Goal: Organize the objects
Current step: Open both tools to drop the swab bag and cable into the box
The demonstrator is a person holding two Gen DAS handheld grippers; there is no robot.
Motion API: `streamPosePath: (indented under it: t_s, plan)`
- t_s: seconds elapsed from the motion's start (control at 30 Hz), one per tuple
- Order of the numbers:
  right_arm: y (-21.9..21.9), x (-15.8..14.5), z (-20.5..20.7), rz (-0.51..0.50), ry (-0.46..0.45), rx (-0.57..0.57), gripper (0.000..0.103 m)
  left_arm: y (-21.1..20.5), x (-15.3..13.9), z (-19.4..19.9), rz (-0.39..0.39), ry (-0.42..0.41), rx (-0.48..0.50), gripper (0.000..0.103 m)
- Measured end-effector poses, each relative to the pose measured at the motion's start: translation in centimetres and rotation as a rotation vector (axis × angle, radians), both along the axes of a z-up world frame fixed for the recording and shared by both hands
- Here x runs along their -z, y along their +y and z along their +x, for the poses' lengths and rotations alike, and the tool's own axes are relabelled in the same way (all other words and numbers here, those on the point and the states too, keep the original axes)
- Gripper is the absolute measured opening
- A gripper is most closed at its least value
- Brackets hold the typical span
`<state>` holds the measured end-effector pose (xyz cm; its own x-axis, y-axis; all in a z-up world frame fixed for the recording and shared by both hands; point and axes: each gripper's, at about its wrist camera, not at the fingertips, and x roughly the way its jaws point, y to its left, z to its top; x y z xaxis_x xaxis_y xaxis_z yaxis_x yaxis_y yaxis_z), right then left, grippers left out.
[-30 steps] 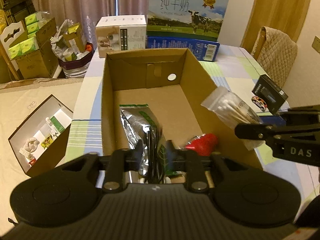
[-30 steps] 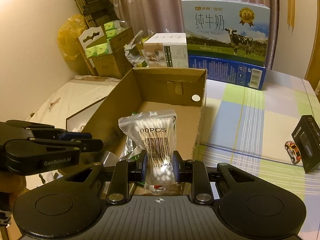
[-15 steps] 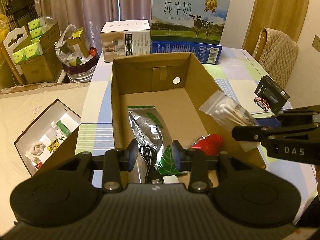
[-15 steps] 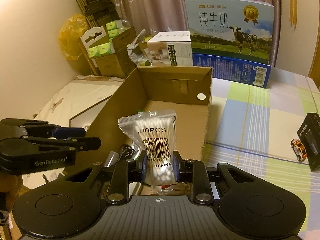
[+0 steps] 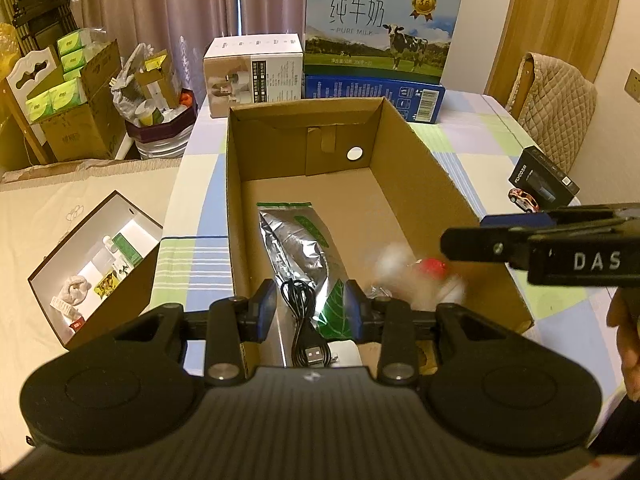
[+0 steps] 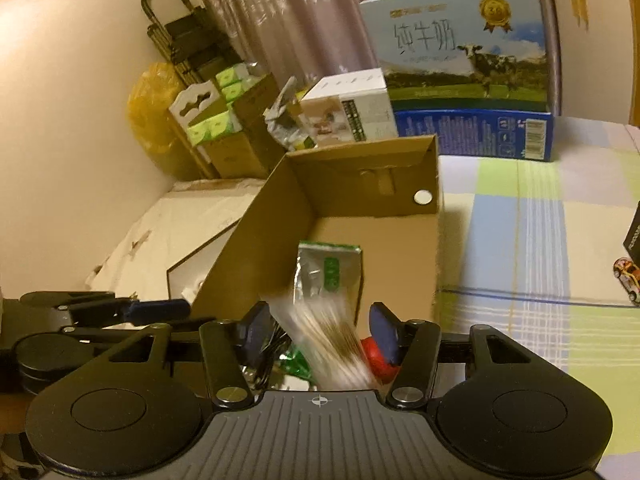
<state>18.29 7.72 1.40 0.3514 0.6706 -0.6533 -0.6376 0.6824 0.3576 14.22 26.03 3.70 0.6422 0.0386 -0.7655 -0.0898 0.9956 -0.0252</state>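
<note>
- R gripper point(image 6: 320, 332): I've just let go; jaws now apart, swab bag point(image 6: 332, 344) dropping blurred into cardboard box point(image 5: 420, 168).
- L gripper point(image 5: 312, 308): jaws apart, empty, over box's near end; foil pouch point(image 5: 296, 244) & cable point(image 5: 300, 312) inside.
- Next, I judge: toy car point(image 5: 522, 200), right of box.

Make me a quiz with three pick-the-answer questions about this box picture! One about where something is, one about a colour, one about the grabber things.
1. Where does the foil pouch lie?
A. On the chair
B. In the cardboard box
C. On the milk carton

2. What colour is the leaf on the pouch's near end?
A. Green
B. Pink
C. Orange

3. How is the right gripper now?
A. Shut on the swab bag
B. Shut on the cable
C. Open, with the swab bag blurred between its fingers

Answers:
1 B: the pouch rests on the box floor, beside the black cable.
2 A: the leaf print is plainly green.
3 C: the fingers stand wide apart, and the motion-blurred bag looks to be dropping loose into the box.
</note>
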Motion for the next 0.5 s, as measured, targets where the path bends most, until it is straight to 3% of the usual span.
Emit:
streamPosePath:
  t_s: [0.5]
  plan:
    - [-3.3, -0.8, -1.3, -0.007, -0.002, 0.052, 0.053, -0.9, -0.7, -0.8, -0.012, -0.014, -0.001, 0.034]
